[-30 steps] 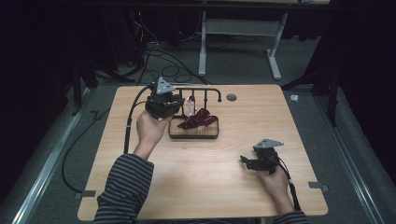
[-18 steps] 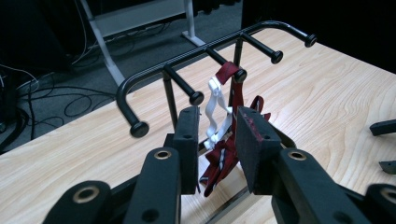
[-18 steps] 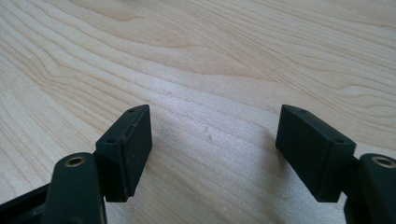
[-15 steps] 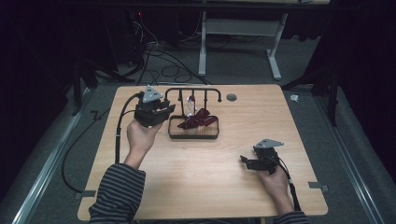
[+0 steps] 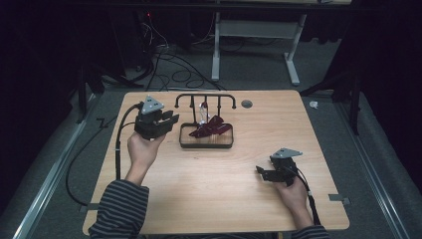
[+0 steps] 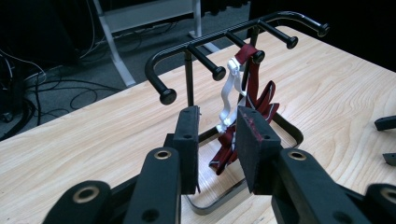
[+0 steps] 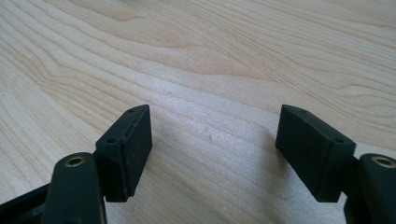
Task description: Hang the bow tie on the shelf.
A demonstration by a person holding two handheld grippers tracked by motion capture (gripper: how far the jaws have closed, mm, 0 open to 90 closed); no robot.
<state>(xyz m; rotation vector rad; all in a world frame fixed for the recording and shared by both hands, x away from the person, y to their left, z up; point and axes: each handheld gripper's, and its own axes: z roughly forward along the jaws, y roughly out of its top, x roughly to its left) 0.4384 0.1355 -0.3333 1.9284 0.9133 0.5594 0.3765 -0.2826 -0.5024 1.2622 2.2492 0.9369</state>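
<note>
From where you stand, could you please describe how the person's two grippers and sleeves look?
Both the left gripper and the right gripper are black, each topped by a grey three-cornered plate, and a black cable trails from each. Their jaws end in flat, rectangular black pads fixed with small screws. The person wears dark sleeves with thin light stripes.

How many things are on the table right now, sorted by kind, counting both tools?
Black peg rack with tray base: 1
Dark red cloth with white stripes, hung on a peg and draped into the tray: 1
White clip hanging on the rack: 1
Hand-held tool: 2, left tool and right tool
Total: 5
</note>
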